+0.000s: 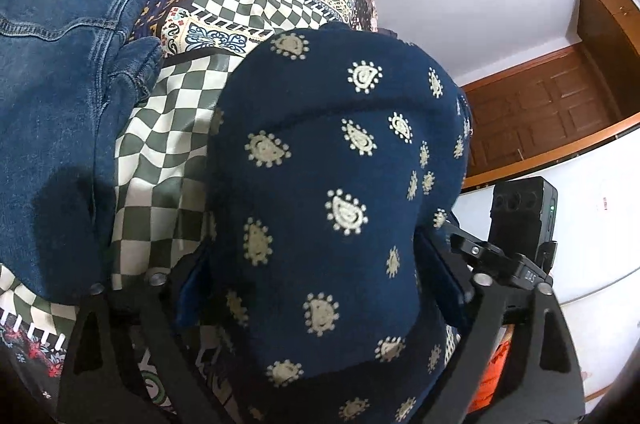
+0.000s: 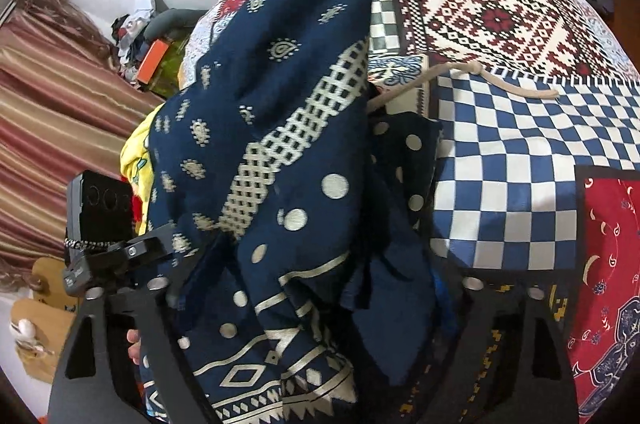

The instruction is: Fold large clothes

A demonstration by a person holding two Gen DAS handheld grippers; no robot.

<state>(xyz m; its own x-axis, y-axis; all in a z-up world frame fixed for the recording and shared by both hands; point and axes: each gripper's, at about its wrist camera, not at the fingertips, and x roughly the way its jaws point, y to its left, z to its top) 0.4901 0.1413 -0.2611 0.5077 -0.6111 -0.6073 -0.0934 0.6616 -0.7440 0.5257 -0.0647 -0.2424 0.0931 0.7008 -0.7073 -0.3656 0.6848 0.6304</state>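
Left tool (image 1: 316,288): navy printed garment (image 1: 336,184) bunched between the jaws, filling the gap. Blue pads flank it on both sides; whether they press on it can't be told, cloth hides the contact. Fingertips hidden under fabric.

Right tool (image 2: 316,288): same story. The garment (image 2: 280,152) drapes down over the jaw gap, with dotted and lattice-border parts heaped together. Left pad buried in cloth, right one barely shows. Grip can't be confirmed from this view either.

Garment sits on the bed, on a patchwork bedspread (image 2: 520,152), at its near-side edge. In the right view it runs from the tool up toward the far edge of the bed; its lower hem is cut off by the frame bottom.

Open room: in the right view the checkered and red-patterned area to the right of the garment is bare, apart from a beige cord (image 2: 500,80) lying across it just beyond the garment. In the left view a denim piece (image 1: 60,96) occupies the left side, just beside the garment with a strip of checkered bedspread (image 1: 168,144) between them.

Beyond the bed edge: striped curtain (image 2: 52,104) and a clutter pile in the right view, wooden door (image 1: 536,120) and white wall in the left view. Clutter too small to identify.
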